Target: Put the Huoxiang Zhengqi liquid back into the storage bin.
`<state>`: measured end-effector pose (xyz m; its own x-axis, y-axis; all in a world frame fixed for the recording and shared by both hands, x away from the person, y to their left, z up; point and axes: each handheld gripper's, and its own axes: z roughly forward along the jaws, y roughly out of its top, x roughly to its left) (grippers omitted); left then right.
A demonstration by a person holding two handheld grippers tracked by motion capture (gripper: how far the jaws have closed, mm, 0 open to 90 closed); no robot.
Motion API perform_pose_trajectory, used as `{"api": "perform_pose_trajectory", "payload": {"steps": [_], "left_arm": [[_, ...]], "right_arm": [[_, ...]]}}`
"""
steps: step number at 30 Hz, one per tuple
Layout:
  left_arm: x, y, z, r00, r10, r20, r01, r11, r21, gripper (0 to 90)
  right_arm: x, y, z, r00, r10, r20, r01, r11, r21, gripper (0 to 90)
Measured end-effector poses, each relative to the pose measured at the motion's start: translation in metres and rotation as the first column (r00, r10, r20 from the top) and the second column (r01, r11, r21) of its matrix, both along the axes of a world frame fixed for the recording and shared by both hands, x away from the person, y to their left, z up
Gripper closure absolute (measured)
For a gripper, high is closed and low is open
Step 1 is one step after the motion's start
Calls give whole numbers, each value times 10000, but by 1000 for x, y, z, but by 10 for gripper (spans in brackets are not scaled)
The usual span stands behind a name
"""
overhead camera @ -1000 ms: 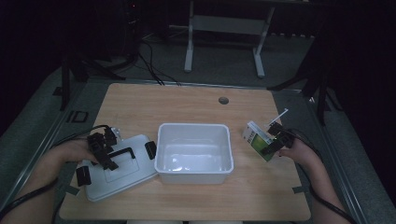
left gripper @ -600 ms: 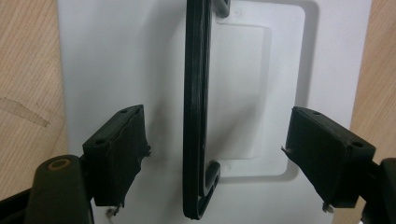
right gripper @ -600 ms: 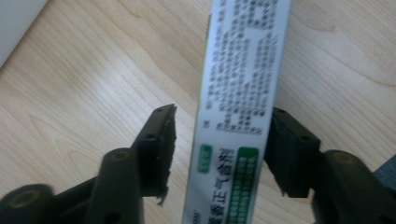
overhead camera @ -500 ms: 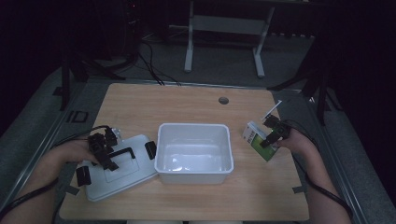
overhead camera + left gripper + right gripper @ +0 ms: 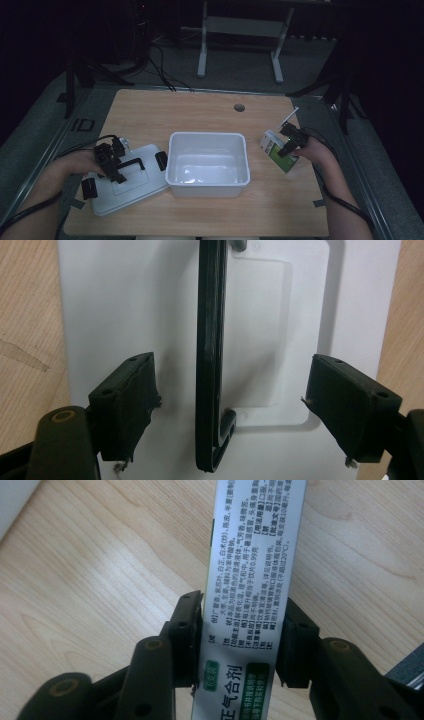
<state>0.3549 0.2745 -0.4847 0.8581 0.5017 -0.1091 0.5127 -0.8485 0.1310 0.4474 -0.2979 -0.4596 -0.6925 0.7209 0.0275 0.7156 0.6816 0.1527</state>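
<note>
On the wooden surface (image 5: 150, 112) in front of me I count one white tub (image 5: 209, 163), one white lid (image 5: 127, 181) and one small green-and-white carton (image 5: 278, 150). My right gripper (image 5: 239, 640) has just been closing on that carton, and its two black pads now press against the carton's two narrow sides, with the printed face between them; in the high view the carton sits at the right of the surface, just beside the tub's right wall but apart from it, and it leans over rather than standing straight. My left gripper (image 5: 230, 412) hovers over the lid, which lies flat to the left of the tub, touching or nearly touching its near left corner. The lid carries one black handle (image 5: 210, 355) along its middle and two black clips, one at each end (image 5: 161, 160). My left jaws stand apart, one on each side of the handle, and neither pad touches it. The tub has nothing in it.
</note>
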Motion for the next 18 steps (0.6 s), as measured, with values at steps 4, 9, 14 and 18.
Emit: {"api": "perform_pose_trajectory", "payload": {"steps": [4,9,14,18], "left_arm": [[0,0,0,10000,17,5,-17,10000,-7,207],[0,-1,1,10000,-21,26,21,10000,5,207],[1,-1,2,10000,-10,45,10,10000,-10,207],[1,-2,1,10000,10,11,-10,10000,-11,207]], "right_arm": [[0,0,0,10000,-19,75,20,9999,-107,616],[0,1,1,9998,109,140,-105,9995,-285,629],[-2,-1,4,9998,65,204,-57,9992,-401,635],[-5,-4,8,9997,66,255,-59,9997,-254,636]]}}
